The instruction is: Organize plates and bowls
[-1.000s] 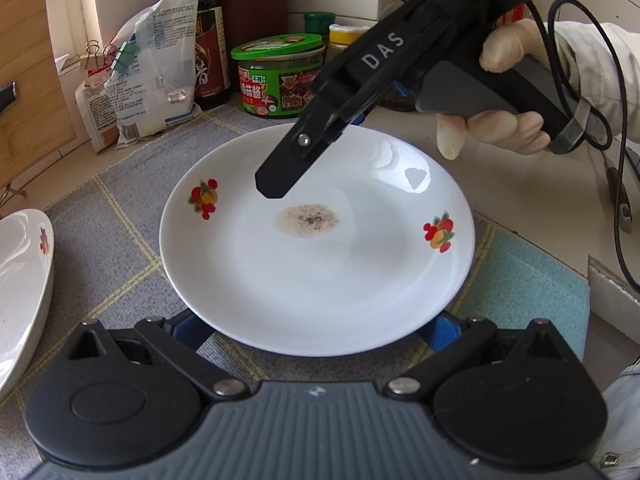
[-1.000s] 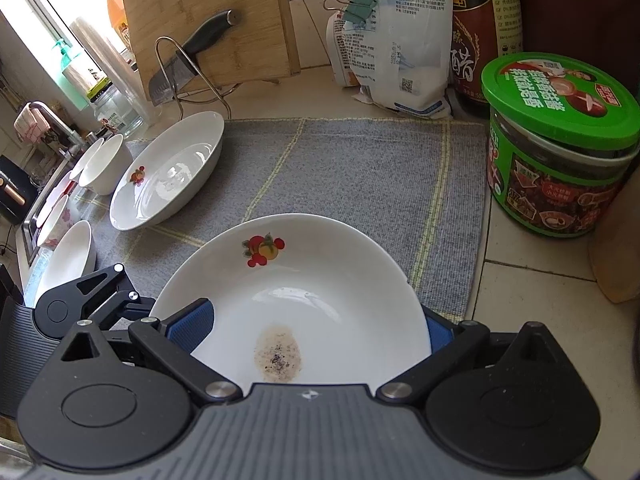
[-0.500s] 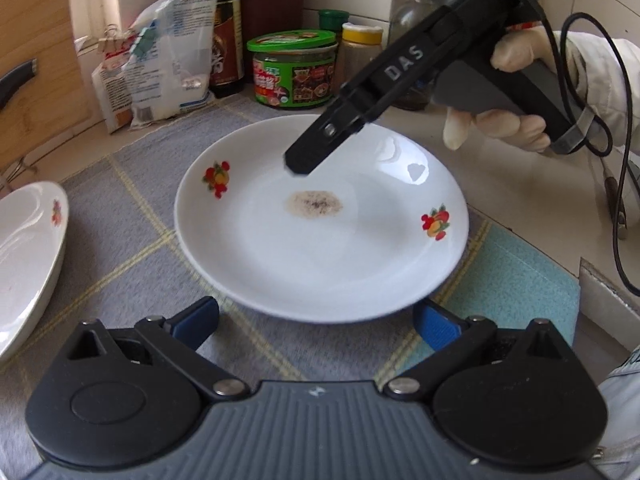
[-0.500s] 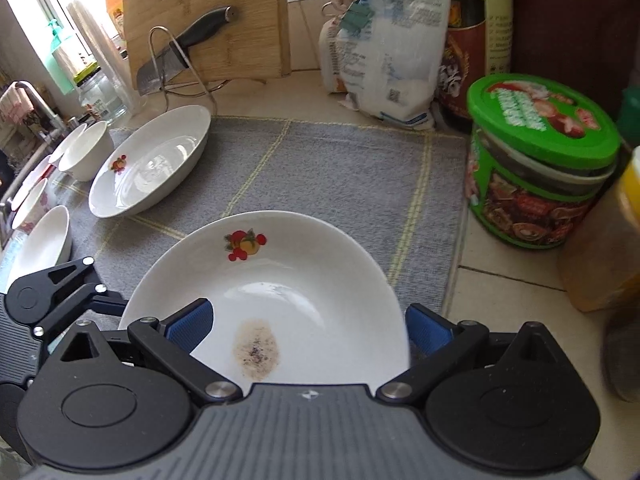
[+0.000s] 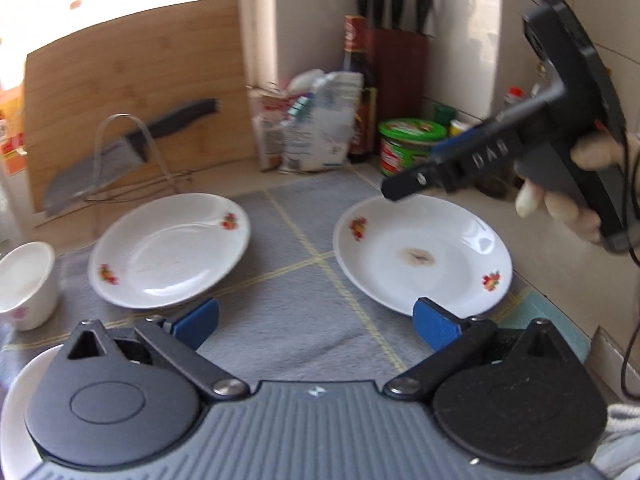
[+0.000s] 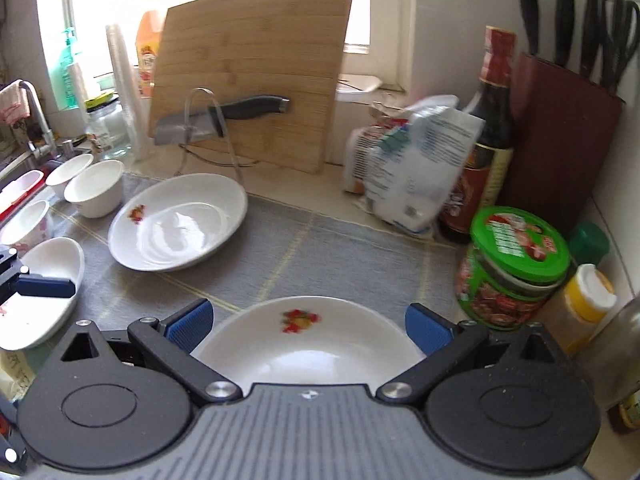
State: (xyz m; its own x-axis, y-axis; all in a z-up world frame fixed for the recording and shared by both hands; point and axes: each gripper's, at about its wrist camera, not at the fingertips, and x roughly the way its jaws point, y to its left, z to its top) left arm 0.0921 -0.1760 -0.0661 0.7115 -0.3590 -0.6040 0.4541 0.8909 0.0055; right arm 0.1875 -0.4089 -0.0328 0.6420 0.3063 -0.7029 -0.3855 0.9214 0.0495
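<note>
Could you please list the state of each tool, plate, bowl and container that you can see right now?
Left tool: open, holding nothing.
Right tool: open, above the stained plate.
Stained plate: flat on the mat, brown spot in its middle.
Clean plate: flat on the mat, empty.
Bowl: upright, empty.
Green-lidded jar: upright, lid on.
Sauce bottle: upright, capped.
Knife: resting in the wire stand.

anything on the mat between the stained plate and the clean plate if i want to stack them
Nothing visible. In the left wrist view, only a bare strip of grey mat separates the stained plate from the clean plate. The left gripper hangs open in front of that gap, and the right gripper hovers above the stained plate's far rim, holding nothing.
</note>
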